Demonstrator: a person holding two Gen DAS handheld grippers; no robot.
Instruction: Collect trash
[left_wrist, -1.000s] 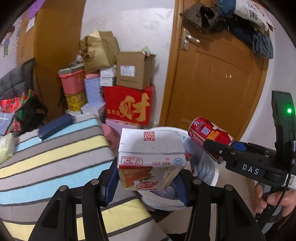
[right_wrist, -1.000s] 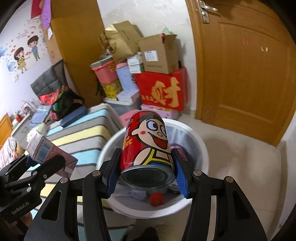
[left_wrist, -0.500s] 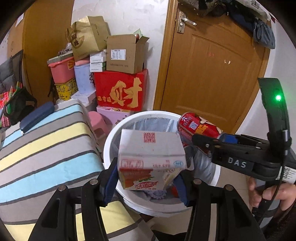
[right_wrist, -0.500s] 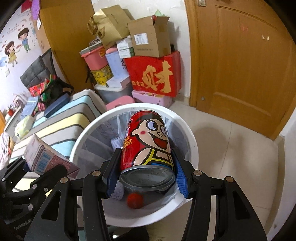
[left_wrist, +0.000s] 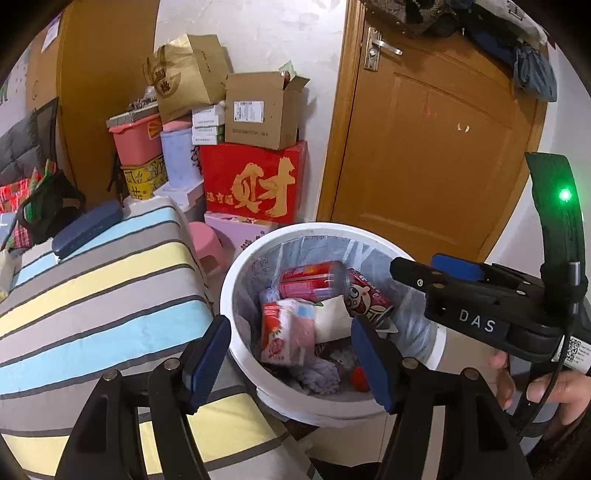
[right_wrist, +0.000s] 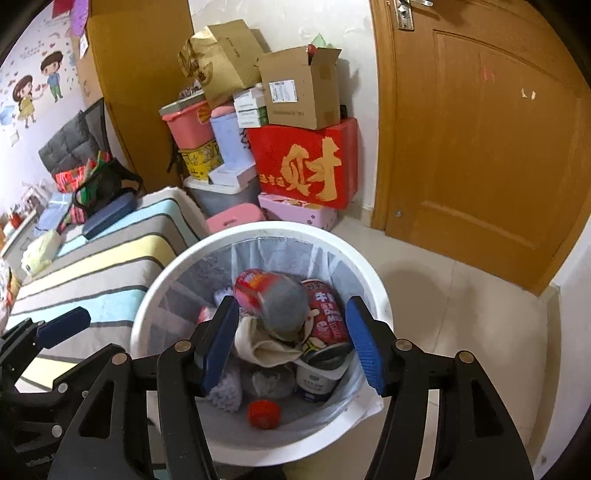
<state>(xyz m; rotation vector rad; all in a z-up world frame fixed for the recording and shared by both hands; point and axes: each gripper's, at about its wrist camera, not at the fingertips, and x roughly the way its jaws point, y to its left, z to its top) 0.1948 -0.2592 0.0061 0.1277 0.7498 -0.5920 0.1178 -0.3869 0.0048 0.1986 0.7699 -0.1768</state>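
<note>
Both pairs of jaws are spreading apart with nothing between the pads: the left gripper (left_wrist: 291, 354) and the right gripper (right_wrist: 291, 339) each hang released over the mouth of the white bin (left_wrist: 236, 280), and what they carried looks to be dropping clear. Just below the left jaws a drink carton (left_wrist: 286, 332) tumbles, blurred, among the rubbish; just below the right jaws a red can (right_wrist: 269, 295) is likewise blurred in mid-fall, next to another red can (right_wrist: 327, 317) lying against the liner. Both items are light and probably empty; the carton is soft-sided and would crush under a hard squeeze, so its flat faces are the place to hold, while the can is smooth and stiff and best pinched across its round body. Beyond the jaws, the bin's rim rings both grippers closely, with the clear liner (right_wrist: 347, 266) draped inside. To the left side the striped bed (left_wrist: 92, 288) presses against the rim, leaving no gap there; to the right the pale floor (right_wrist: 461, 332) is open toward the wooden door (right_wrist: 480, 147), judged the freest way to withdraw.
</note>
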